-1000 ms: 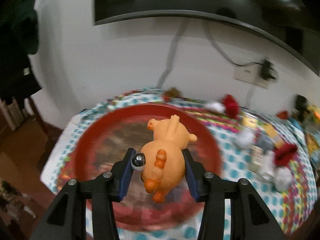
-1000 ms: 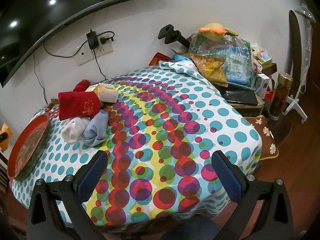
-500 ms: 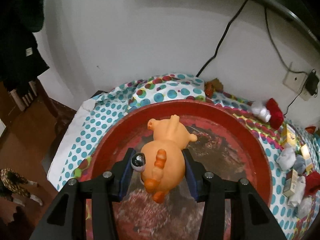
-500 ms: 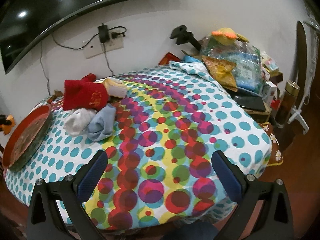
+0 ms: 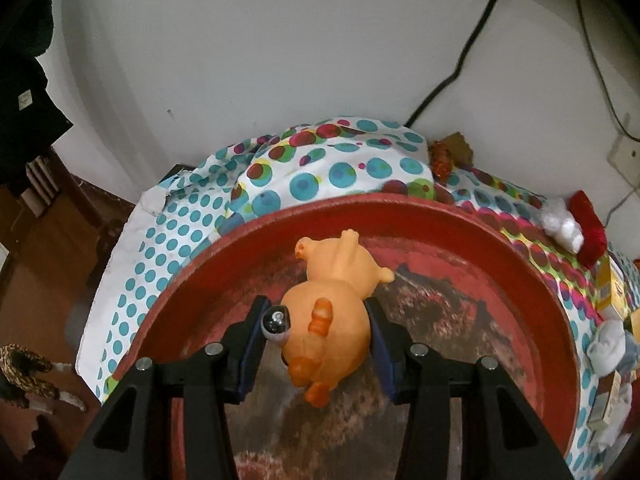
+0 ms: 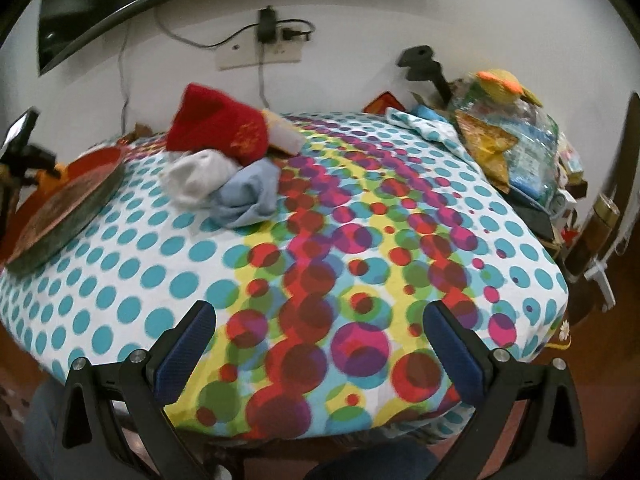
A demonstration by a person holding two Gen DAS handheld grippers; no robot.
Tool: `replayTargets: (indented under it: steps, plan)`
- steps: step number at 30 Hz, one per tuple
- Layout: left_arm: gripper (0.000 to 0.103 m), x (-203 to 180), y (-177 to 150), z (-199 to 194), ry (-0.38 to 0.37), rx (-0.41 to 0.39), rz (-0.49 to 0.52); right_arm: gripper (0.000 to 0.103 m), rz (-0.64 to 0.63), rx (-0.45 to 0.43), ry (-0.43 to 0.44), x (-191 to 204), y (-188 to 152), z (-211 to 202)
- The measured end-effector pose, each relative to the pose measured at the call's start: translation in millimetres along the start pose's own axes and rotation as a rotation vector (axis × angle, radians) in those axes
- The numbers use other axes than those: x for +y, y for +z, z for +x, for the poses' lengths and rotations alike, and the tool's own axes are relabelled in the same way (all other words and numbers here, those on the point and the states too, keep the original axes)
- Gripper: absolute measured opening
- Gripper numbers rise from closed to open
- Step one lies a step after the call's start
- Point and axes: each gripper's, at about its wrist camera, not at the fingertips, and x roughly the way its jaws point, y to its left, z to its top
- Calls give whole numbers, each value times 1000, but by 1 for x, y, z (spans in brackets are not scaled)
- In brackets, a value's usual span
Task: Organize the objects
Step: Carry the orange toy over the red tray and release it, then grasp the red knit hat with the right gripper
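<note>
My left gripper [image 5: 316, 320] is shut on an orange rubber toy animal [image 5: 332, 316] and holds it just above the round red tray [image 5: 520, 264]. The tray also shows at the left of the right wrist view [image 6: 68, 208], with the other gripper and toy above it. My right gripper [image 6: 320, 340] is open and empty above the near edge of the dotted tablecloth [image 6: 320, 260]. A red pouch [image 6: 220, 128], a white sock [image 6: 196, 180] and a blue sock [image 6: 248, 192] lie in a heap at the table's back left.
A pile of bags and packets [image 6: 508, 140] stands at the table's right side. Small boxes and socks [image 5: 608, 320] lie right of the tray. A wall socket with cables [image 6: 264, 48] is behind the table. A bottle [image 6: 600, 220] stands at the far right.
My left gripper has moved closer and lower over the red tray with the toy in it. My right gripper has moved nearer to the table and turned a little towards the left.
</note>
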Motion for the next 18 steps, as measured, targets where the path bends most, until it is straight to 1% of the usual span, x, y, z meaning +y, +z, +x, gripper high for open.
replayTargets:
  steps: [2, 4, 5, 7, 10, 11, 12, 14, 15, 16, 17, 18]
  plan:
    - [51, 2, 4, 5, -6, -3, -20, 103, -21, -1, 5, 6, -1, -2]
    - [52, 4, 7, 9, -26, -7, -40, 103, -40, 6, 5, 13, -2, -3]
    - [58, 5, 8, 10, -27, -6, -46, 103, -44, 9, 7, 15, -1, -3]
    - [63, 6, 10, 11, -35, 10, -63, 103, -62, 14, 7, 22, -2, -5]
    - [64, 10, 11, 2, -71, -3, -84, 103, -85, 20, 14, 32, -2, -6]
    - [64, 12, 12, -6, -76, -29, -95, 103, -92, 23, 21, 36, -1, -7]
    - [64, 13, 10, -23, -91, -95, -107, 103, -95, 22, 26, 39, 0, -7]
    - [65, 12, 5, -51, -128, -184, -105, 103, -97, 16, 40, 43, 3, -7]
    - [65, 7, -3, -72, -144, -238, -83, 103, -93, 12, 49, 45, 5, -4]
    - [65, 4, -10, -87, -159, -272, -57, 103, -88, 11, 55, 46, 8, -1]
    - [66, -2, -24, -109, -182, -324, -27, 103, -86, 15, 60, 49, 11, 2]
    - [67, -7, -34, -122, -200, -349, -5, 103, -80, 28, 72, 51, 16, 9]
